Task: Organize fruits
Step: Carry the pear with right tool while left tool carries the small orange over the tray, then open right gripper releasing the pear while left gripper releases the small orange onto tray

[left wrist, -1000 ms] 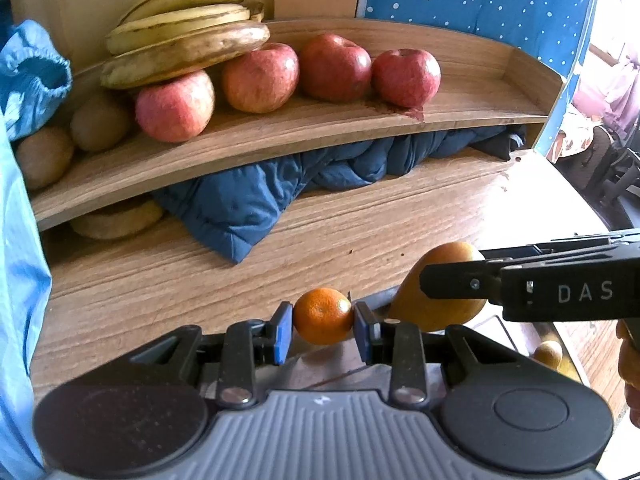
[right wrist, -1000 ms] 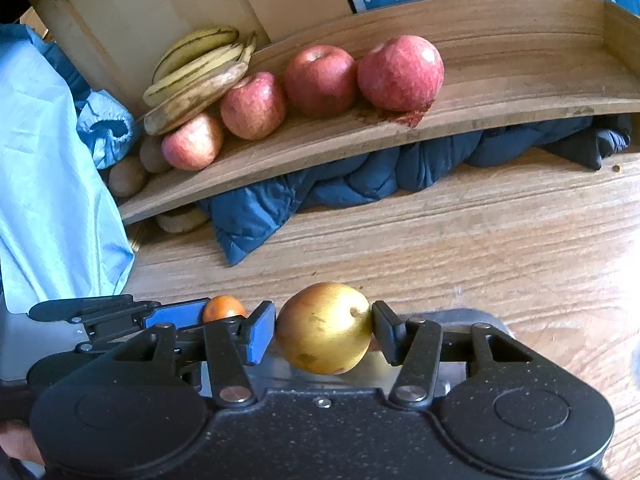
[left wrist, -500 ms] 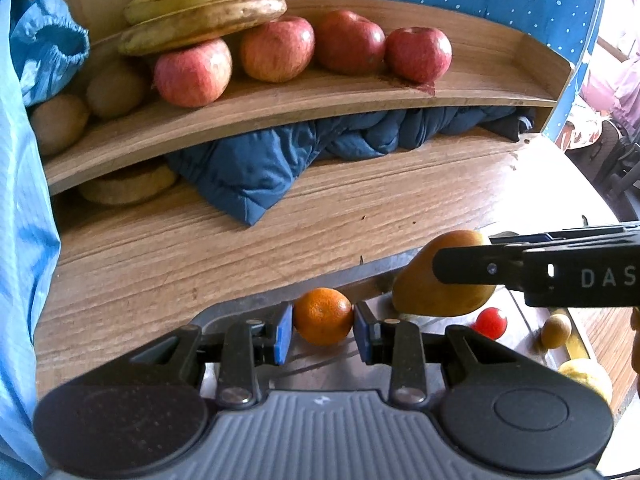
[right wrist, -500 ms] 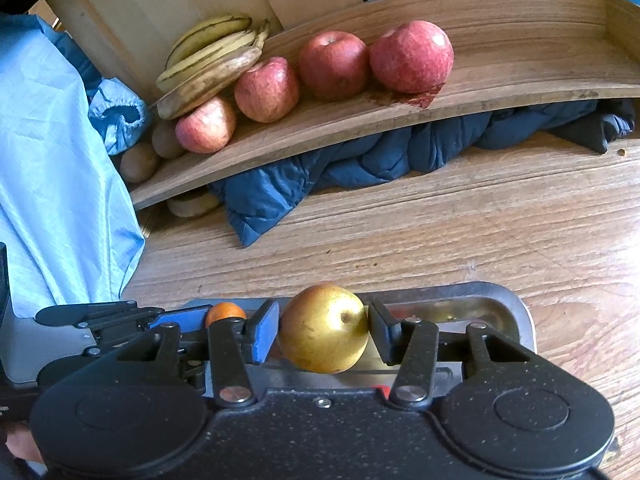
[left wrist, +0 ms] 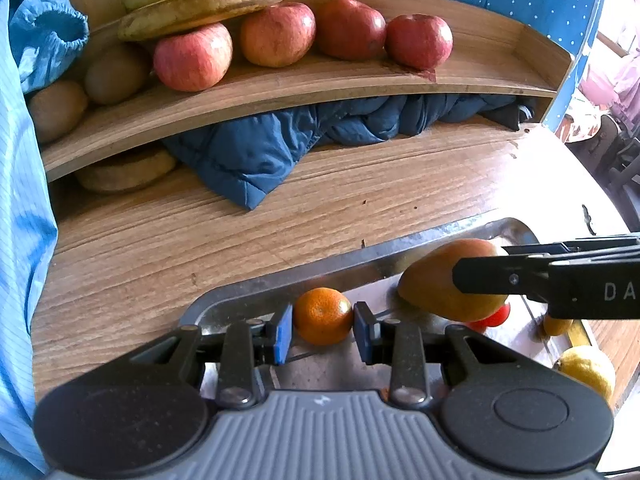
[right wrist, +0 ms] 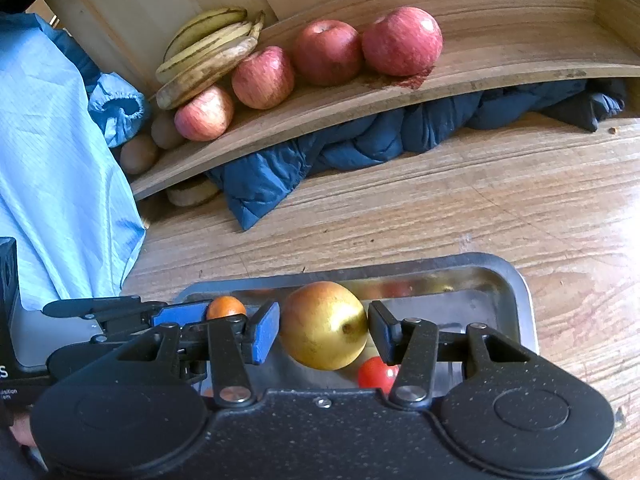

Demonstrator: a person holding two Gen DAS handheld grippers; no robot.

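Over a metal tray (right wrist: 516, 292) on the wooden table (left wrist: 280, 216): left gripper (left wrist: 323, 332), blue pads closed narrowly on a small orange (left wrist: 323, 315); right gripper (right wrist: 324, 330), fingers drawn in against a yellow-red pear (right wrist: 323, 325), though a slight gap shows at the right pad, so a firm grip cannot be confirmed.

Inside the tray, under the pear: one red cherry tomato (right wrist: 376, 372). At the tray's right end: a lemon (left wrist: 588, 368) and a small yellowish fruit (left wrist: 556, 325), partly hidden.

Behind, on the curved wooden shelf (right wrist: 500, 60): four red apples (right wrist: 402, 40) in a row; bananas (right wrist: 208, 54) resting on the leftmost apple; brown kiwis (left wrist: 116, 74) at the left end.

Beneath the shelf: a crumpled dark blue jacket (left wrist: 280, 148).

Left edge: light blue cloth (right wrist: 52, 160).
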